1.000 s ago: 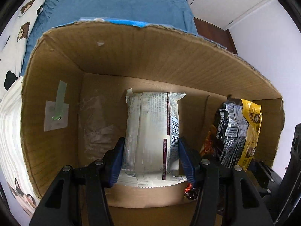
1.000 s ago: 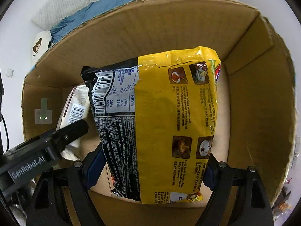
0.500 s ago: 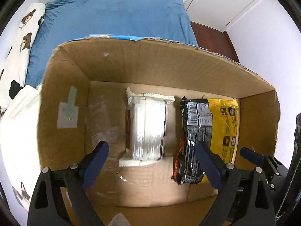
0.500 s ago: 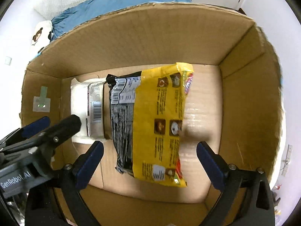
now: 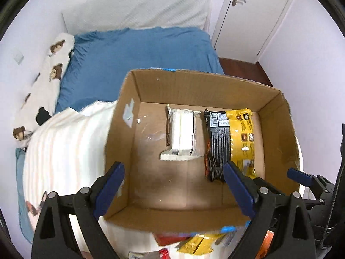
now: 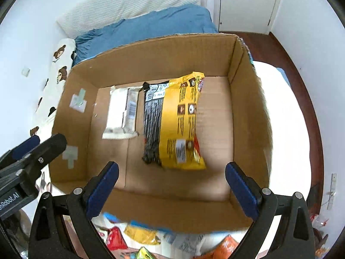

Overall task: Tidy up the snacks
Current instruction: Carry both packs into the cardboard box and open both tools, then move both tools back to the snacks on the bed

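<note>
Left gripper (image 5: 173, 185) and right gripper (image 6: 172, 186), both with jaws spread wide and holding nothing, above the near wall of the cardboard box (image 5: 194, 86). Ahead of the left jaws, the white snack pack (image 5: 181, 136) lies flat on the box floor; just beside it, ahead of the right jaws, lies the yellow-and-black noodle packet (image 6: 179, 120). Loose snacks (image 6: 138, 235), blurred, apparently lie below the jaws outside the box.

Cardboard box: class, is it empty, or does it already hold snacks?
Not empty. The cardboard box holds two snacks lying flat side by side on its floor: a white packet and a yellow-and-black packet.
</note>
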### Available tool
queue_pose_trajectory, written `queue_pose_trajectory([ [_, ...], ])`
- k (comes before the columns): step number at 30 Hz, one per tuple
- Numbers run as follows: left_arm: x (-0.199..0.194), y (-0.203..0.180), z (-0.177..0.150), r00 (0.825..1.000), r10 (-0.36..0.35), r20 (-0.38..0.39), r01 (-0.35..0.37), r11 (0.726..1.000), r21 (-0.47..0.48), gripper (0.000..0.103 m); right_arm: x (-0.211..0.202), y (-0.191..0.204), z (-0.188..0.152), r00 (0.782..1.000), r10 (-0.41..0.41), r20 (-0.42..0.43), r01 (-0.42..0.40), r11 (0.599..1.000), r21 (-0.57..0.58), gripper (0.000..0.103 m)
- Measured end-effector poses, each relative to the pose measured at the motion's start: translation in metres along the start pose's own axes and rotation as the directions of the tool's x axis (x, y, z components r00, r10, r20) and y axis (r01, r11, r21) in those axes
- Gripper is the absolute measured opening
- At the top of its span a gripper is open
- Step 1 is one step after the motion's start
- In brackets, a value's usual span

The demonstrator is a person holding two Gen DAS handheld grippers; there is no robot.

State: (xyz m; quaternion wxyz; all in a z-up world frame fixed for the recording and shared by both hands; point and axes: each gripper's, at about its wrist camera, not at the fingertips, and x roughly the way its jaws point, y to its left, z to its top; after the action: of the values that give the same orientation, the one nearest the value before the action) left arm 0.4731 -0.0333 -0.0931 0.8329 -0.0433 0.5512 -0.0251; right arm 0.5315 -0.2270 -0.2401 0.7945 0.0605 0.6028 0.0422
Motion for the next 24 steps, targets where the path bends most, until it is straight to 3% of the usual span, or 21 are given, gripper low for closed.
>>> queue_pose_trajectory([
  [5,-0.037,-0.002,-0.021,0.997,0.021,0.074,-0.023,0.999,0.023,0.094,-0.036,0.010,-0.031,0.998,-0.003,0.061,0.005,1.000,-0.023,0.101],
  [13,-0.086,0.001,-0.060,0.993,-0.006,0.118,0.006,1.000,0.003,0.094,-0.094,0.010,-0.081,0.990,0.042,0.134,-0.041,0.999,-0.008,0.101],
  [19,-0.101,0.020,-0.116,0.995,-0.003,0.095,0.007,0.999,-0.041,0.094,-0.094,0.002,-0.136,0.991,0.100,0.088,-0.104,0.994,0.041,0.101],
  [24,-0.087,0.043,-0.180,0.997,0.075,0.021,-0.074,0.996,-0.044,0.094,-0.067,-0.017,-0.185,0.989,0.145,0.009,-0.144,0.980,0.138,0.101],
])
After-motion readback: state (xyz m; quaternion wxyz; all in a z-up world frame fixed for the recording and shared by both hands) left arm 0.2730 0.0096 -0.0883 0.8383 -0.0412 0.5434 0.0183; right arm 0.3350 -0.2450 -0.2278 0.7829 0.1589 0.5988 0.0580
